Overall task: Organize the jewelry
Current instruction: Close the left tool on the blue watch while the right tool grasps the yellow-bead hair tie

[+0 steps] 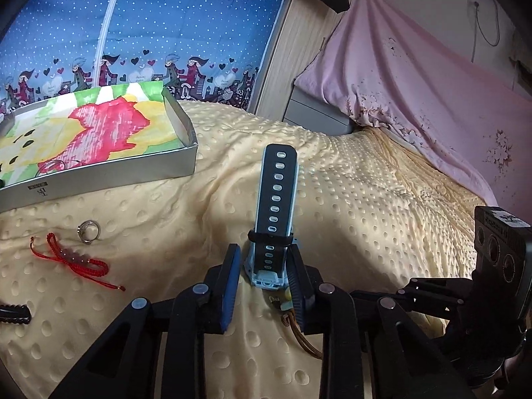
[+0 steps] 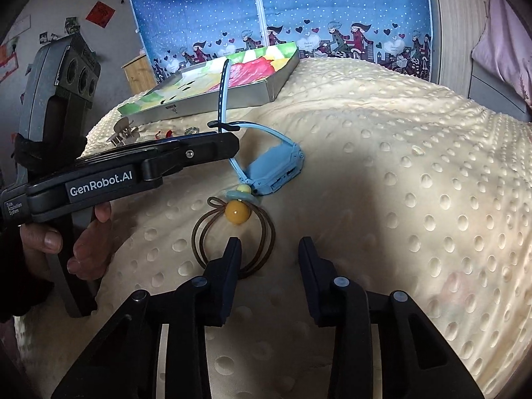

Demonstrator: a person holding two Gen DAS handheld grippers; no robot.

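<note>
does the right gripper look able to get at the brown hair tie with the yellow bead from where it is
Probably yes. The hair tie lies flat on the blanket just ahead of the right gripper, one loop already at its left fingertip, nothing covering it.

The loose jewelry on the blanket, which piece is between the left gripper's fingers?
The blue watch, strap sticking up between the left gripper fingers. The ring and red string bracelet lie apart, untouched.
</note>
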